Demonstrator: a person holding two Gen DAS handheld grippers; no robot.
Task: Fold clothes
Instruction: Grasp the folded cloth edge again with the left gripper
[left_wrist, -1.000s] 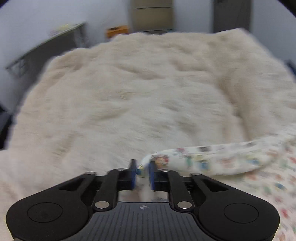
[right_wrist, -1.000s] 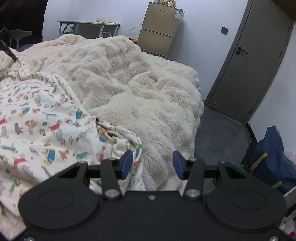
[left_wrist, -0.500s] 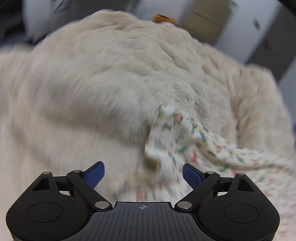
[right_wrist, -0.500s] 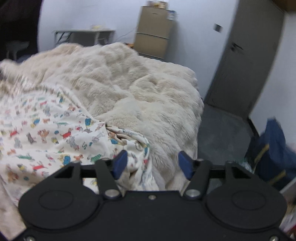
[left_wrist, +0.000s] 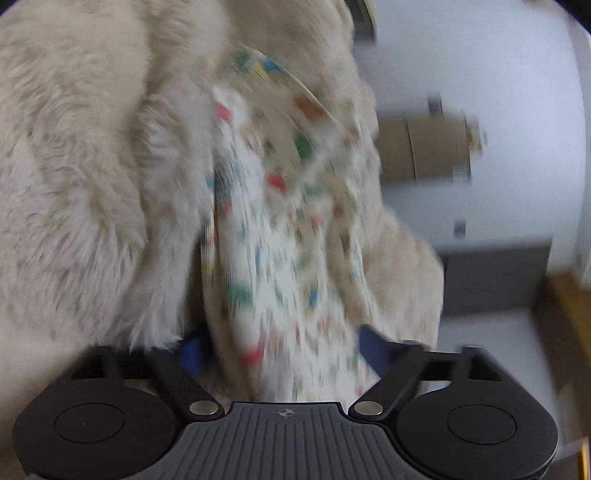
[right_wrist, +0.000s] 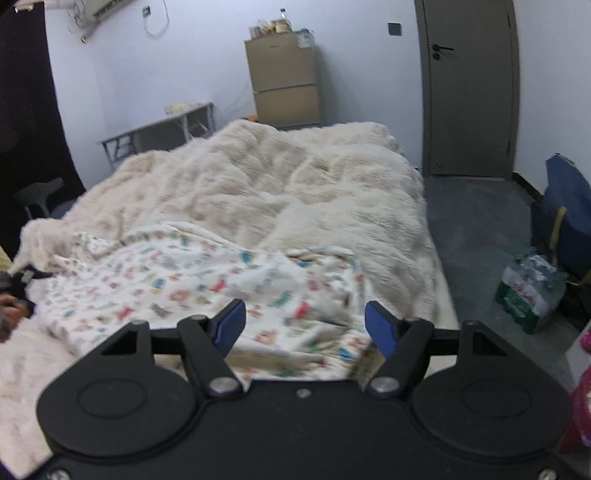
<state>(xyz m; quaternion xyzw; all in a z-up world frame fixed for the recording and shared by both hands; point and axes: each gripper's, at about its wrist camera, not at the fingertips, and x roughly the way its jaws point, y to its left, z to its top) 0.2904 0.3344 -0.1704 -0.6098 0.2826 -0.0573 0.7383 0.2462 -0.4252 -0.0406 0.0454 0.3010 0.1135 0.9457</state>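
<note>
**Printed garment bunched between the left jaws, right gripper open above it**

The left gripper (left_wrist: 280, 343) has a thick bunch of the printed garment (left_wrist: 273, 236) between its blue pads (left_wrist: 190, 350). Its jaws have just been closing, and in the left wrist view they still stand fairly far apart, filled by the cloth; the picture is too blurred to tell whether the pads press on it. That view is rolled to one side, so the fluffy cream blanket (left_wrist: 81, 177) fills its left half and the wall stands on the right.

The right gripper (right_wrist: 304, 325) hangs over the garment with its jaws wide. They have just been opening, and nothing is pinched between the blue pads (right_wrist: 231, 325); the cloth lies below them.

The garment, white with small coloured figures, lies crumpled on the near part of the bed (right_wrist: 436, 273), towards its near left corner, on top of the blanket. Beyond the bed's far edge stand a tan cabinet (right_wrist: 284, 85) and a grey desk (right_wrist: 159, 129). A grey door (right_wrist: 469, 88) is on the right. On the floor beside the bed's right edge sit a pack of water bottles (right_wrist: 528, 291) and a blue bag (right_wrist: 569, 218).
</note>
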